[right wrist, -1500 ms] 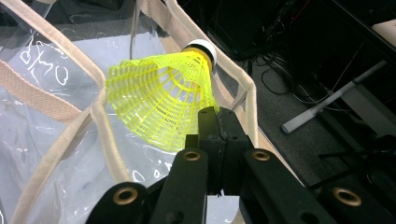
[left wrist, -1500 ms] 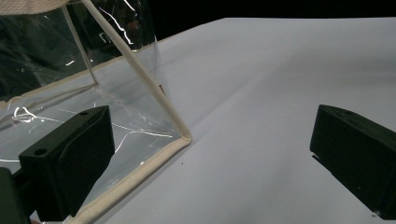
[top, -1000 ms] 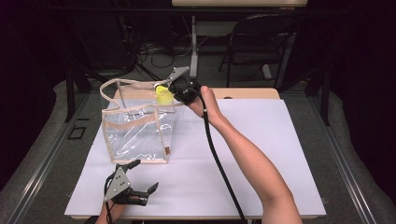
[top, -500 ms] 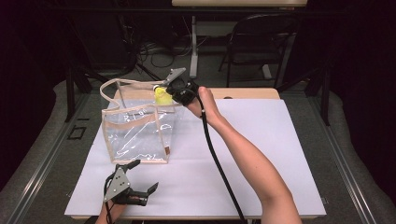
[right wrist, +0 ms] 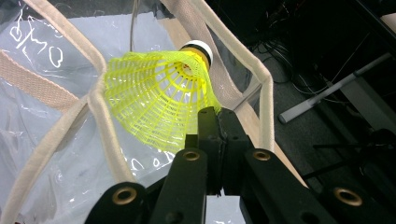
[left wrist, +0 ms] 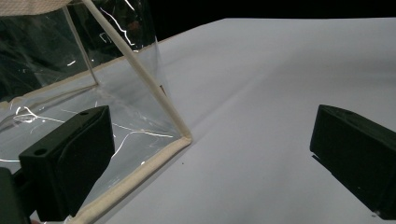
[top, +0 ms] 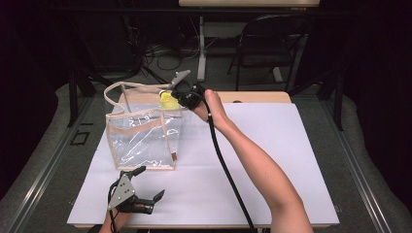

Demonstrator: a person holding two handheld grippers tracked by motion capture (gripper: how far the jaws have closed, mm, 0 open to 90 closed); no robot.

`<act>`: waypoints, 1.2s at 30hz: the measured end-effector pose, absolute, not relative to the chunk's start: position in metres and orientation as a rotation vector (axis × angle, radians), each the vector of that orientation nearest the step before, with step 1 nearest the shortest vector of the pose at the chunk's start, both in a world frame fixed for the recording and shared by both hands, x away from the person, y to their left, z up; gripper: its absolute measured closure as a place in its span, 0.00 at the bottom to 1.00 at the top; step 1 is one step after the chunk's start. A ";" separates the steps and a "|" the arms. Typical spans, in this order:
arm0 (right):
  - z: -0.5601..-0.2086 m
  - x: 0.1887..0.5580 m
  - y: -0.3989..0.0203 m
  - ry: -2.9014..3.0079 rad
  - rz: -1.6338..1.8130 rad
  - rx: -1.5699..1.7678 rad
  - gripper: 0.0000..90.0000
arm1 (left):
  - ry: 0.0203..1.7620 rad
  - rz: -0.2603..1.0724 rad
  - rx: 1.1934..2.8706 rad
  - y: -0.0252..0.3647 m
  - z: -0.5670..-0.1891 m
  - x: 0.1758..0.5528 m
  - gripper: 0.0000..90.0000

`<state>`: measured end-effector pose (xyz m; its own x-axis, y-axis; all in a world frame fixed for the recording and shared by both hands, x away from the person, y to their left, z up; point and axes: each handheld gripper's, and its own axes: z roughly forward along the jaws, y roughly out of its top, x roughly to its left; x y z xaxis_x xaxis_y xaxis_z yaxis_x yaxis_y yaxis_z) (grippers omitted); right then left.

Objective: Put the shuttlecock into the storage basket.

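A clear plastic tote bag (top: 143, 138) with beige trim and handles stands upright at the left of the white table. My right gripper (top: 176, 95) hovers over the bag's top right rim, shut on the skirt edge of a yellow shuttlecock (top: 168, 100). In the right gripper view the yellow shuttlecock (right wrist: 161, 102) hangs just above the bag's opening, between the beige handles (right wrist: 100, 107), with my right gripper (right wrist: 215, 122) pinching its mesh. My left gripper (top: 149, 187) rests low near the table's front left edge, open and holding nothing. The bag's lower corner (left wrist: 184, 137) lies ahead of my left gripper (left wrist: 212, 154).
The white table top (top: 272, 160) stretches to the right of the bag. A black cable (top: 228, 174) trails from the right gripper along the forearm. A dark chair (top: 272, 43) and table legs stand on the floor beyond the far edge.
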<state>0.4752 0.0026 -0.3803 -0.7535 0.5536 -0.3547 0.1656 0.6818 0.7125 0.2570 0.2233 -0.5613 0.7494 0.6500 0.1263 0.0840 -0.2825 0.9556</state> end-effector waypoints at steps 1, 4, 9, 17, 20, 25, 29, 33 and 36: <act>-0.380 0.476 0.003 2.333 0.910 0.546 1.00 | 0.573 0.612 1.794 0.223 -0.561 0.257 0.00; -0.379 0.476 0.004 2.333 0.904 0.553 1.00 | 0.572 0.610 1.800 0.224 -0.561 0.257 0.00; -0.379 0.477 0.005 2.324 0.882 0.565 1.00 | 0.572 0.614 1.794 0.223 -0.561 0.257 0.00; -0.380 0.477 0.007 2.324 0.861 0.567 0.99 | 0.573 0.614 1.796 0.223 -0.561 0.257 0.00; -0.380 0.477 0.008 2.328 0.855 0.570 0.99 | 0.573 0.615 1.793 0.223 -0.561 0.257 0.00; -0.381 0.477 0.010 2.344 0.843 0.572 0.99 | 0.573 0.615 1.796 0.224 -0.561 0.257 0.00; -0.382 0.478 0.012 2.350 0.838 0.571 0.99 | 0.571 0.611 1.800 0.224 -0.561 0.257 0.00; -0.382 0.478 0.013 2.355 0.834 0.575 0.99 | 0.571 0.611 1.799 0.224 -0.561 0.257 0.00; -0.382 0.478 0.014 2.358 0.841 0.583 0.98 | 0.574 0.613 1.793 0.224 -0.561 0.257 0.00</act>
<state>0.4776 0.0140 -0.3824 -0.7464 0.5601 -0.3593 0.2061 0.7080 0.6755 0.2569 0.2235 -0.5612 0.7486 0.6508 0.1263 0.0828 -0.2808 0.9562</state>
